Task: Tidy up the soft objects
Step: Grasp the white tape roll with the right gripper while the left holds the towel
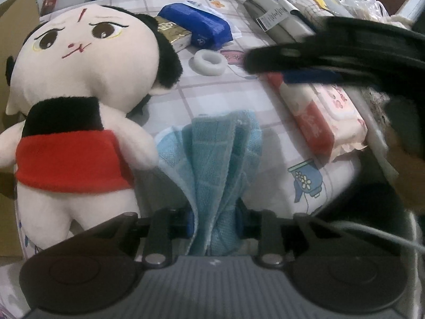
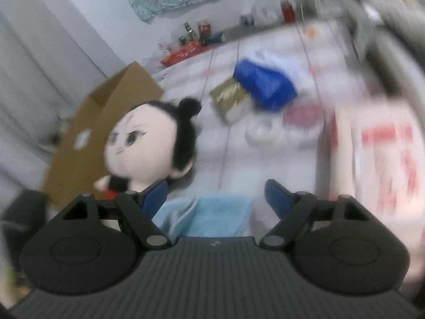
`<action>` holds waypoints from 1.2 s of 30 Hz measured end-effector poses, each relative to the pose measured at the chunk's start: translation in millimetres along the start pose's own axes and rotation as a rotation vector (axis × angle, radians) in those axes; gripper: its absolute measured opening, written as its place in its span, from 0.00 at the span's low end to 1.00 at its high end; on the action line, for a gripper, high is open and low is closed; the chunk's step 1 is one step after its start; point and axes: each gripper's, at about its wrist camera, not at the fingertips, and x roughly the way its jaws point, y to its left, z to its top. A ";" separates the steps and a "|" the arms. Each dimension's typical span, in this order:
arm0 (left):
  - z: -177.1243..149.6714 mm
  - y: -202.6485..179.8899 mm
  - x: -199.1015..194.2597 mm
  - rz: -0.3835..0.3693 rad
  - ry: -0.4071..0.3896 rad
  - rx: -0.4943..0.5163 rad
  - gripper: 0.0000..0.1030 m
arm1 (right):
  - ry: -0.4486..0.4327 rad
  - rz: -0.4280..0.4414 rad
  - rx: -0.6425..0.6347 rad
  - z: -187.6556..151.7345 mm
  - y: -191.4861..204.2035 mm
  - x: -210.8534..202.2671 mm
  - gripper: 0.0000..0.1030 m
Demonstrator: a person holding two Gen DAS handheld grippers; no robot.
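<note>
A light blue towel (image 1: 220, 164) lies bunched on the checked tablecloth (image 1: 212, 98), and my left gripper (image 1: 215, 222) is shut on its near end, the cloth pinched into folds between the blue pads. Left of it lies a plush doll (image 1: 79, 101) with a cream face, black hair and a red top. My right gripper (image 2: 220, 199) hovers open above the towel (image 2: 212, 212), nothing between its fingers; that view is blurred. The doll (image 2: 148, 146) shows to its left. In the left wrist view the right gripper (image 1: 318, 58) reaches in from the right, above the table.
A pink and red tissue pack (image 1: 321, 114) lies right of the towel. Farther back are a white ring (image 1: 208, 61), a gold box (image 1: 172, 33) and a blue packet (image 1: 196, 24). A cardboard box (image 2: 106, 133) stands at the left edge. Clutter lines the far right.
</note>
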 end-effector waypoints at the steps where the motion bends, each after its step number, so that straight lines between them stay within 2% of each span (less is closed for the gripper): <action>1: -0.5 1.1 -0.4 -0.005 -0.002 0.000 0.27 | -0.010 -0.038 -0.048 5.5 4.5 7.0 0.78; 3: -1.8 3.6 -1.7 -0.015 -0.006 0.000 0.27 | -0.023 -0.128 -0.141 17.3 11.1 24.3 0.78; 7: -6.8 10.2 -4.8 -0.038 -0.035 0.008 0.27 | -0.034 -0.232 -0.258 38.7 10.7 61.7 0.78; 11: -11.6 19.8 -7.3 -0.071 -0.057 -0.002 0.27 | -0.002 -0.256 -0.267 52.0 5.1 94.9 0.76; 14: -12.7 27.8 -8.4 -0.099 -0.064 -0.021 0.26 | 0.013 -0.280 -0.275 58.3 1.7 114.6 0.70; 20: -13.7 32.8 -9.9 -0.116 -0.069 -0.030 0.26 | 0.033 -0.316 -0.285 58.6 -6.0 138.4 0.49; 29: -17.1 30.6 -14.0 -0.096 -0.096 -0.046 0.25 | 0.027 -0.327 -0.306 49.1 -5.8 128.4 0.46; 33: -22.6 26.6 -25.0 -0.082 -0.112 -0.045 0.24 | -0.023 -0.318 -0.267 35.8 -4.7 89.4 0.46; 36: -34.4 24.0 -42.4 -0.101 -0.143 -0.054 0.24 | -0.076 -0.318 -0.252 21.7 1.3 46.5 0.46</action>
